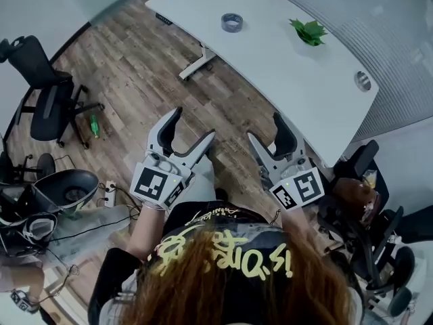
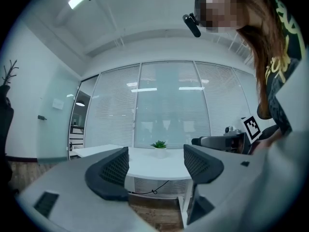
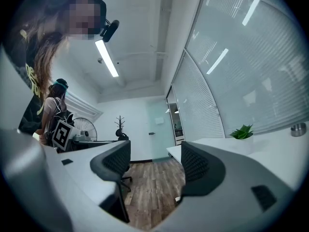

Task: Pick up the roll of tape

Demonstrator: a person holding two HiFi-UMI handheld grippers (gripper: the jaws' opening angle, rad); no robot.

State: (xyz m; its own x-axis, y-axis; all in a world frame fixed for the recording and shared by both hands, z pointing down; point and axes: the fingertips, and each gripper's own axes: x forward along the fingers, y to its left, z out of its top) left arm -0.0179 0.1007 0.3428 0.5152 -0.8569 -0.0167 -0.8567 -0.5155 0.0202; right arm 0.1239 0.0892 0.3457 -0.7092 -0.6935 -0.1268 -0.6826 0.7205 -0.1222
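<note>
A grey roll of tape (image 1: 231,23) lies flat on the white table (image 1: 284,66), near its far left end. My left gripper (image 1: 193,128) is held over the wooden floor in front of the table, well short of the tape, its jaws open and empty. My right gripper (image 1: 266,127) hangs close to the table's near edge, also open with nothing between its jaws. The left gripper view looks across the table top from my left gripper (image 2: 155,166). From my right gripper (image 3: 153,161) the right gripper view looks along the floor; the tape shows in neither.
A small green plant (image 1: 308,31) in a white pot stands on the table right of the tape. A round cable grommet (image 1: 363,80) sits near the table's right end. Black office chairs (image 1: 44,93) stand at the left, a fan (image 1: 67,188) and cables on the floor.
</note>
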